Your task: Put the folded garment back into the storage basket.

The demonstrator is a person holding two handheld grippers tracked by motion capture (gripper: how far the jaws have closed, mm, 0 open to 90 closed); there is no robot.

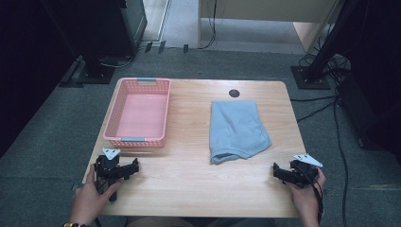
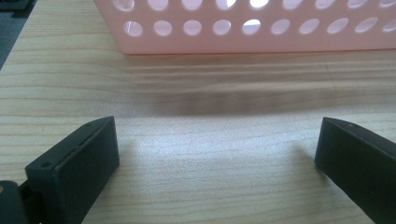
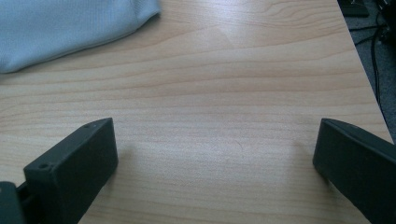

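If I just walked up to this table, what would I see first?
Probably the pink basket with round holes, sitting empty on the left of the wooden table. Next, the light blue cloth lying folded on the right. Near the front edge, the left gripper and the right gripper rest with jaws wide open, holding nothing.

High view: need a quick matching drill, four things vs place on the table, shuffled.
Things:
1. pink basket
2. blue cloth
3. left gripper
4. right gripper

Places:
A. near right corner, jaws open on bare wood
B. far left part of the table
C. right of centre, folded flat
D. near left, just in front of the basket, jaws open

Pairs: 1-B, 2-C, 3-D, 4-A
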